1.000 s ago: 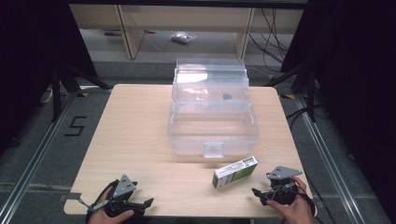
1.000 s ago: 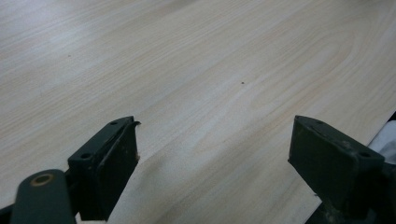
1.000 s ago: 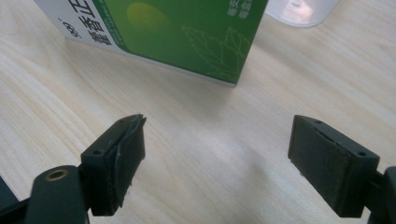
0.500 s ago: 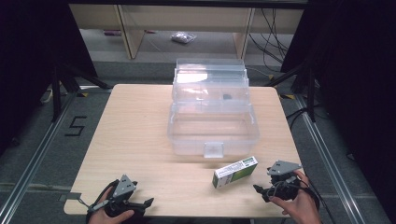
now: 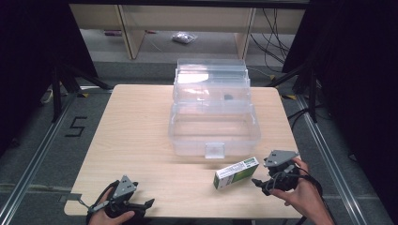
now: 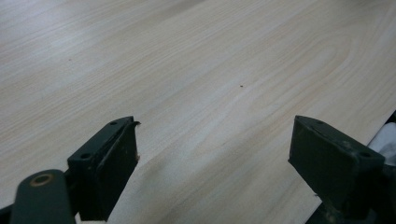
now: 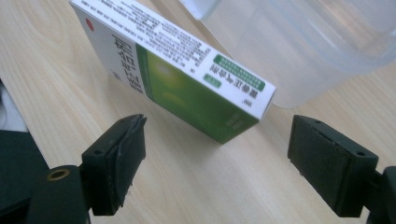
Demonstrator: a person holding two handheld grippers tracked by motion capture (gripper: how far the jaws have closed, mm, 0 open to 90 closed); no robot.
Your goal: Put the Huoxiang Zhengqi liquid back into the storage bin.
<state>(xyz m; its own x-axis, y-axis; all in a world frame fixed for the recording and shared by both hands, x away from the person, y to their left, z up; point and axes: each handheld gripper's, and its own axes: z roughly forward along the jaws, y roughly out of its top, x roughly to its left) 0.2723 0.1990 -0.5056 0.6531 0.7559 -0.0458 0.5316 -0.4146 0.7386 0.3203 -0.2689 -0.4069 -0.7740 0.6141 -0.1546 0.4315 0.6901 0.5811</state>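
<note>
A green and white carton (image 5: 236, 172) lies flat on the wooden table (image 5: 136, 131), just in front of a clear plastic storage box (image 5: 213, 133) whose lid stands open. My right gripper (image 5: 261, 183) rests on the table just right of the carton, open and pointing at it. In the right gripper view the carton (image 7: 187, 70) lies a little ahead of the open right gripper (image 7: 215, 158), untouched by either jaw, with the clear box (image 7: 303, 51) behind it. My left gripper (image 5: 146, 204) sits open at the table's front left. In its own view the left gripper (image 6: 212, 158) frames bare wood.
The table's front edge runs right under both hands. The clear box takes up the table's middle and back. A small dark item (image 5: 228, 97) lies in its upper tray. Shelving legs and cables stand on the floor behind the table.
My right gripper has shifted slightly towards the carton. The carton, the clear box and my left gripper have stayed where they were.
</note>
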